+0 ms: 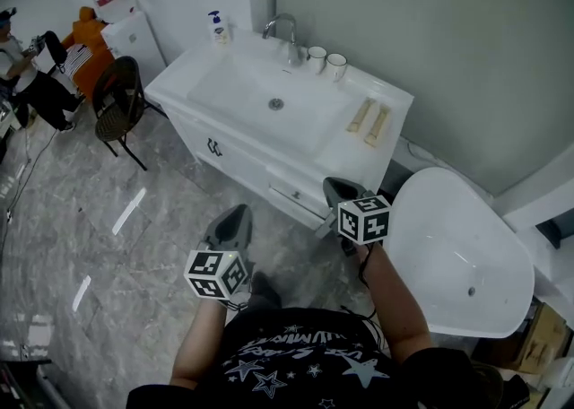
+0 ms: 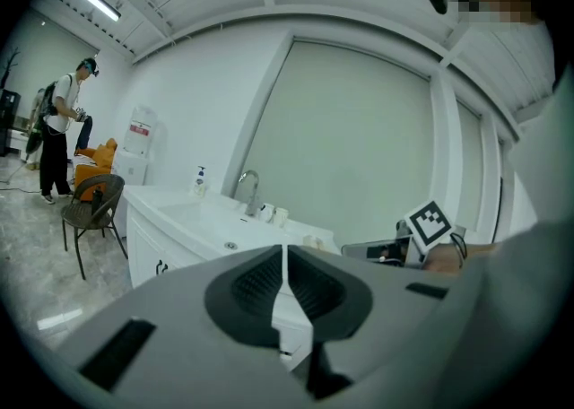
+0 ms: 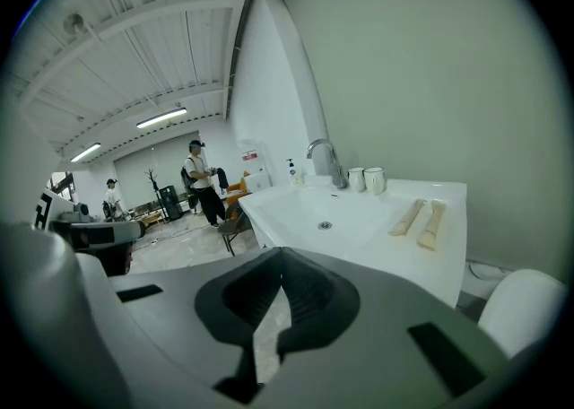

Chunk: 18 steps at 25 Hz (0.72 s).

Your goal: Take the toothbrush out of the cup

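**Well short of the cups, both tongs shut and empty**

Left tongs hang over the floor in front of the counter, pads pressed together, nothing between them. Right tongs sit just off the counter's front edge, closed too, and bare. Both point toward the sink.

Up at the back, just right of the tap, a cup and a second cup stand upright side by side, well apart from either tool. And the toothbrush? Too small to pick out in either cup, from any view.

Two tan sticks lie side by side on the counter's right end, between the cups and the right tongs. A white tub stands on the floor just right of the counter.
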Each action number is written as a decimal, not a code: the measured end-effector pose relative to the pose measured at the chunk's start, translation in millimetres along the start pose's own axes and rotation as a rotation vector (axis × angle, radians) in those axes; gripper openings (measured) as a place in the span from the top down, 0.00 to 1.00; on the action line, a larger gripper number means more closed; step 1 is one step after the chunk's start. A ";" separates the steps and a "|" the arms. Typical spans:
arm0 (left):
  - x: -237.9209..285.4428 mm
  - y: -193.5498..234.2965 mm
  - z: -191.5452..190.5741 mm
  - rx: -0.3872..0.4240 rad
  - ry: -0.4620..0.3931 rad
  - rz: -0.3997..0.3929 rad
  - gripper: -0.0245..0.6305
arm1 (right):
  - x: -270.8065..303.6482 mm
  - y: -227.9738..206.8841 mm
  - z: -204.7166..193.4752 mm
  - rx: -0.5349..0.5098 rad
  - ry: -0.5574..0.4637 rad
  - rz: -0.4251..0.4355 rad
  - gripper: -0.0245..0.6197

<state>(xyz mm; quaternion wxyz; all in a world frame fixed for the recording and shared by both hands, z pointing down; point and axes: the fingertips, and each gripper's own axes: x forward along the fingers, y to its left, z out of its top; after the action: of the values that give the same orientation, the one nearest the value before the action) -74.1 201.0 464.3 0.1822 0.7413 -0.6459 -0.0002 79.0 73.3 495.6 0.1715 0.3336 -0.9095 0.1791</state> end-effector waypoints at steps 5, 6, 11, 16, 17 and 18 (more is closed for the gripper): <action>-21.0 -27.6 -12.8 -0.001 -0.014 0.036 0.92 | -28.4 8.9 -9.1 -0.022 -0.011 0.052 0.94; -25.9 -32.9 -15.2 -0.003 -0.016 0.044 0.92 | -34.7 11.2 -10.9 -0.026 -0.013 0.062 0.94; -51.5 -62.3 -31.6 -0.008 -0.020 0.070 0.92 | -65.9 20.0 -24.7 -0.054 -0.011 0.098 0.94; -71.8 -86.7 -45.4 -0.023 -0.024 0.097 0.92 | -91.9 25.1 -40.7 -0.068 -0.003 0.131 0.94; -76.4 -90.9 -47.4 -0.025 -0.026 0.102 0.92 | -97.5 27.5 -42.5 -0.074 -0.007 0.139 0.94; -81.1 -94.8 -49.7 -0.027 -0.027 0.107 0.92 | -103.1 30.2 -44.3 -0.081 -0.014 0.148 0.94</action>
<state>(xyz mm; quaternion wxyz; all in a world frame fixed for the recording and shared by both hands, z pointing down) 15.0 301.5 466.0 0.1831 0.7033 -0.6869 -0.0093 141.4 170.6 483.6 0.1648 0.2596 -0.9393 0.1522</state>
